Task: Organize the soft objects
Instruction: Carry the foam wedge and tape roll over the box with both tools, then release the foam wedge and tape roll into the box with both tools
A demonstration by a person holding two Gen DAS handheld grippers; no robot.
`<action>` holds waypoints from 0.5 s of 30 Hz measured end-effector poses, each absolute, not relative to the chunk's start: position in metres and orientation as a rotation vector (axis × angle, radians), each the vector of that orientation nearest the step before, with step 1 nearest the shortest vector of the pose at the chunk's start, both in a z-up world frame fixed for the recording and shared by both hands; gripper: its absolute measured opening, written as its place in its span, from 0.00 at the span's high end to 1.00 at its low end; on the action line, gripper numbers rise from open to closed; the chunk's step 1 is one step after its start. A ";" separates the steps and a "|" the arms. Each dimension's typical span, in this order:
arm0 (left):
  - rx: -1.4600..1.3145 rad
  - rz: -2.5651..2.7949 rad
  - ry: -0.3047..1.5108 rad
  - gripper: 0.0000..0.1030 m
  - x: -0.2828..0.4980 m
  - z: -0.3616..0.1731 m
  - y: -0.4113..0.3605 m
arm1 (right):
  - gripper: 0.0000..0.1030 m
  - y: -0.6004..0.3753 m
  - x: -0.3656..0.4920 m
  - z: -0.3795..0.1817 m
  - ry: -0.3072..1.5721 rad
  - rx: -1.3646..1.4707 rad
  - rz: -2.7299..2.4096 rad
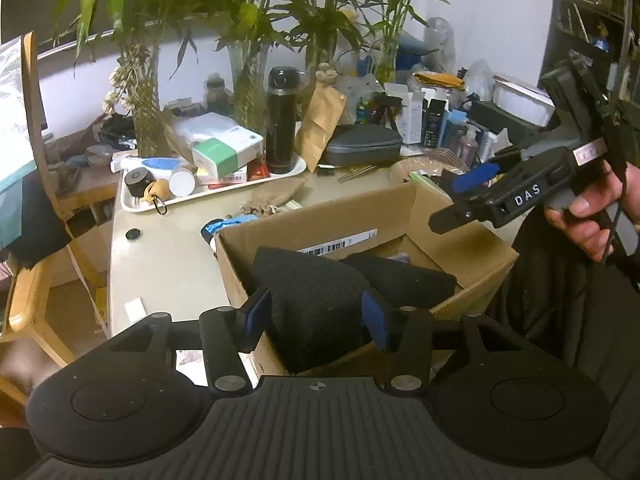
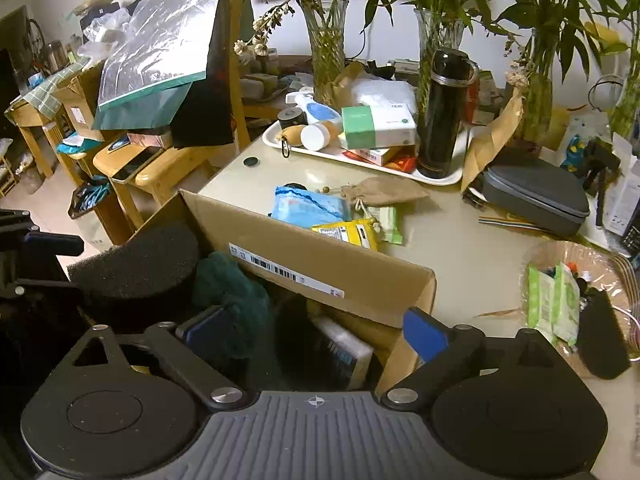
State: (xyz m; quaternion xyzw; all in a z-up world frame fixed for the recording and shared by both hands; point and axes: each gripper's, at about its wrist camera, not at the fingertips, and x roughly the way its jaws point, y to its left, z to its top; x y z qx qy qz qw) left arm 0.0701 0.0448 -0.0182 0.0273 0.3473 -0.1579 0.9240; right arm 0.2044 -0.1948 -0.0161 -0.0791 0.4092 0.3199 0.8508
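An open cardboard box stands at the table's near edge. A thick black foam piece leans in its left end. My left gripper straddles the foam, its blue pads beside it without squeezing. Another black soft piece lies deeper in the box. A dark green cloth sits bunched inside, next to a white pack. My right gripper hangs wide open over the box's right end, nothing between its fingers; a hand holds it.
Beyond the box lie blue and yellow packets and a burlap pouch. A white tray holds a black flask and boxes. A grey case, a wicker basket, plant vases and wooden chairs crowd around.
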 end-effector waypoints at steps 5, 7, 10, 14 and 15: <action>0.053 -0.313 0.730 0.52 0.068 -0.017 0.047 | 0.04 -0.201 0.198 -0.016 0.868 -0.164 0.668; 0.051 -0.318 0.734 0.51 0.066 -0.017 0.047 | 0.03 -0.203 0.194 -0.015 0.866 -0.168 0.664; 0.056 -0.319 0.737 0.51 0.063 -0.017 0.048 | 0.03 -0.207 0.188 -0.014 0.863 -0.171 0.662; 0.057 -0.302 0.765 0.51 0.061 -0.020 0.050 | 0.01 -0.212 0.180 -0.013 0.855 -0.179 0.657; 0.058 -0.297 0.770 0.51 0.060 -0.021 0.050 | 0.00 -0.214 0.178 -0.013 0.853 -0.178 0.659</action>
